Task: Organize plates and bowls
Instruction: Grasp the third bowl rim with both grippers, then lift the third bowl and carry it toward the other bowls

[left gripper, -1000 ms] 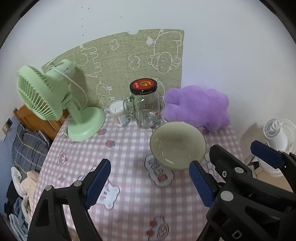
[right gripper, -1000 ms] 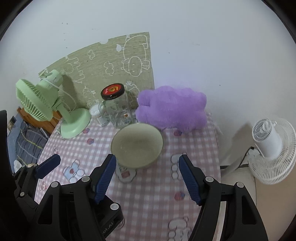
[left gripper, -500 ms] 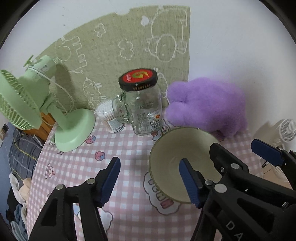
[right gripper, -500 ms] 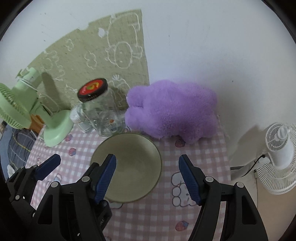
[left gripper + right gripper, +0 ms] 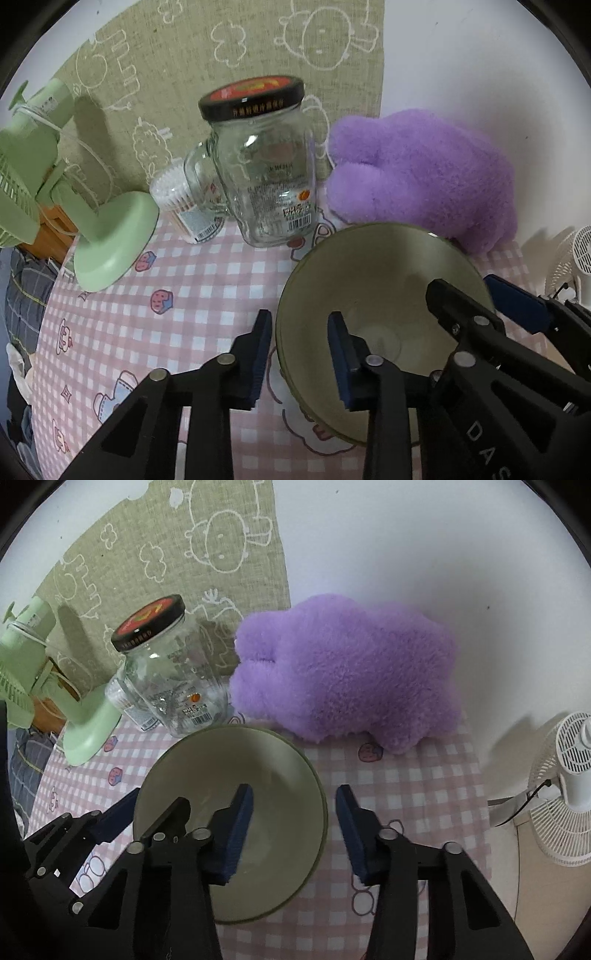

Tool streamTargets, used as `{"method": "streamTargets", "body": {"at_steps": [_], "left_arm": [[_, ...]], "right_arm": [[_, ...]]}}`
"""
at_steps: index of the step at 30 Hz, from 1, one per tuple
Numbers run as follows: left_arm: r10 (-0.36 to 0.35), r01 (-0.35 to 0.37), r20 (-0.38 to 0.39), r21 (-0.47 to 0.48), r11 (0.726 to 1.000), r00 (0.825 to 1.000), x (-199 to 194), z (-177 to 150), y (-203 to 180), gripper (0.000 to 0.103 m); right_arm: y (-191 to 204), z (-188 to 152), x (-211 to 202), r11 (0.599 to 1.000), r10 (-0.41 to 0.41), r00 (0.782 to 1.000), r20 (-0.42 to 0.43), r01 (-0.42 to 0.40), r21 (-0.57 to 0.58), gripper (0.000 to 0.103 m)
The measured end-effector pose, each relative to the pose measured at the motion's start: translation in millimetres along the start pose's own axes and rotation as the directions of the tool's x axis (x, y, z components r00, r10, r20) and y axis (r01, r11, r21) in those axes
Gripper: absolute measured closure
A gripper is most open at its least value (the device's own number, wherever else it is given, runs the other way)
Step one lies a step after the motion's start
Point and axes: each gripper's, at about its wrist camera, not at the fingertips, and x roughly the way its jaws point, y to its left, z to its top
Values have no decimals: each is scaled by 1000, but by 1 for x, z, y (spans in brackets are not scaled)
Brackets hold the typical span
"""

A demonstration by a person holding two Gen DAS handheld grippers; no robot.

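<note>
A pale green bowl (image 5: pixel 376 280) stands upright on the pink checked tablecloth; it also shows in the right wrist view (image 5: pixel 258 768). My left gripper (image 5: pixel 301 354) is open and straddles the bowl's left rim, one finger inside, one outside. My right gripper (image 5: pixel 293 827) is open and straddles the bowl's right rim the same way. Each gripper shows in the other's view: the right gripper (image 5: pixel 491 306) and the left gripper (image 5: pixel 147 816). Neither has closed on the rim. No plate is in view.
An empty glass jar (image 5: pixel 264 166) with a black lid and a cotton swab tub (image 5: pixel 181 203) stand behind the bowl. A purple plush (image 5: pixel 343 672) lies at the back right. A green desk fan (image 5: pixel 74 206) stands at the left. A white fan (image 5: pixel 569 786) stands beyond the table's right edge.
Both grippers moved forward and down onto the bowl. Their jaws narrowed and now sit over opposite rims, where before the bowl stood ahead of them.
</note>
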Motion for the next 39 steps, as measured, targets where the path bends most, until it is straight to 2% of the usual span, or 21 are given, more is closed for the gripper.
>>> {"method": "streamTargets", "body": {"at_steps": [2, 4, 6, 12, 25, 31, 39], "left_arm": [[27, -27, -6, 1, 1000, 1000, 2, -1, 1, 84], [19, -19, -9, -2, 1000, 1000, 4, -2, 1, 88], [34, -34, -12, 3, 999, 999, 3, -1, 0, 88], [42, -42, -22, 5, 999, 999, 4, -2, 0, 88], [24, -22, -79, 24, 999, 997, -15, -25, 0, 88], [10, -8, -87, 28, 1000, 996, -32, -38, 0, 88], [-8, 10, -62, 34, 999, 998, -63, -46, 3, 87]], "right_arm": [[1, 0, 4, 1000, -3, 1000, -1, 3, -1, 62], [2, 0, 5, 1000, -18, 1000, 13, 18, -9, 66], [1, 0, 4, 1000, -28, 999, 27, 28, -11, 74], [0, 1, 4, 999, -33, 999, 19, 34, -20, 79], [0, -21, -19, 999, -33, 999, -28, 33, -11, 79], [1, -35, -37, 999, -38, 999, -38, 38, -2, 79], [3, -45, -69, 998, -55, 998, -18, 56, 5, 79]]}}
